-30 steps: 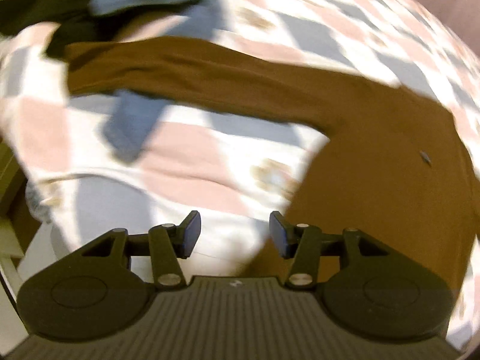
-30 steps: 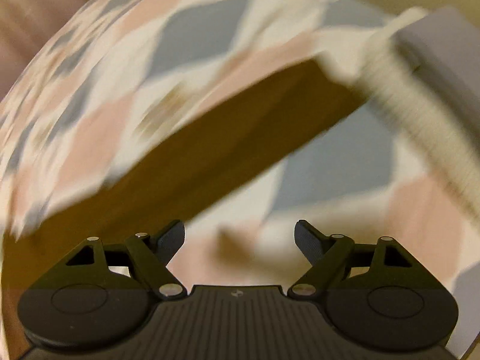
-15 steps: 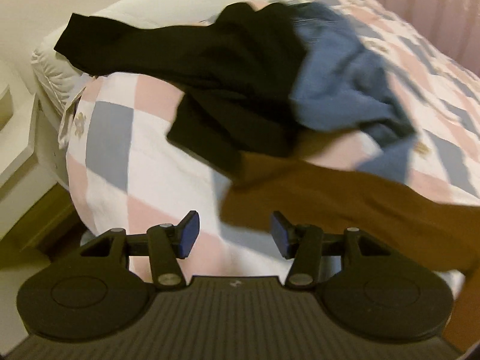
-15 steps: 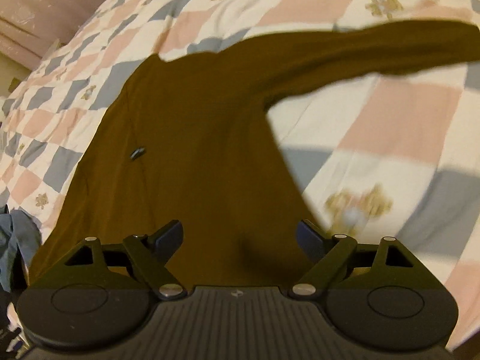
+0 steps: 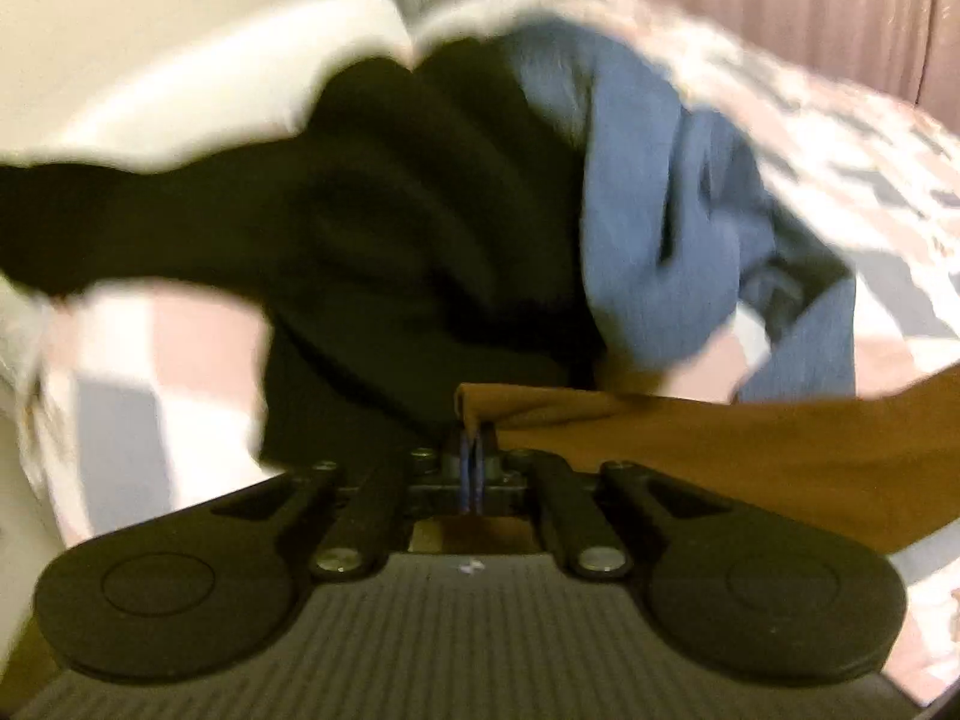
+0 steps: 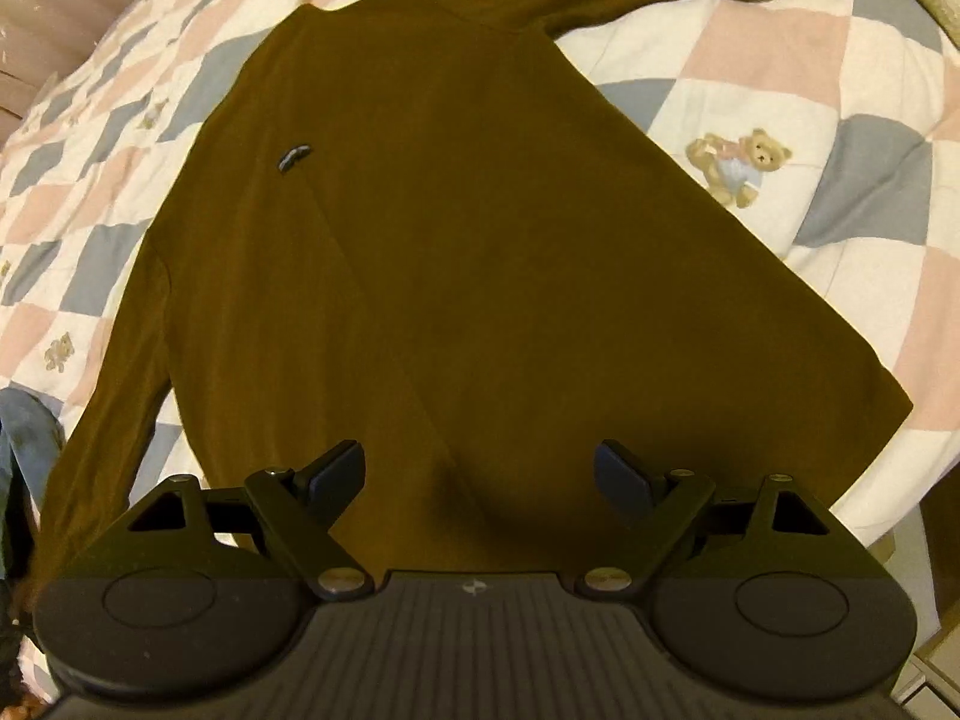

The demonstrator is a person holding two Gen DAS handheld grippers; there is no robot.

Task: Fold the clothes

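Now the left gripper (image 5: 472, 450) is pinched tight on a sleeve end of the brown sweater (image 6: 480, 252), which lies flat on the quilt (image 6: 780, 60). Beyond that sleeve lie black (image 5: 390, 228) and blue (image 5: 660, 210) clothes. Above the sweater's hem, the right gripper (image 6: 479, 471) hovers with jaws wide.

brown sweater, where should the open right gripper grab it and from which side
Take the bottom hem of the brown sweater nearest the right gripper, coming in low from that edge: it lies flat. The left gripper is shut on a sleeve end.
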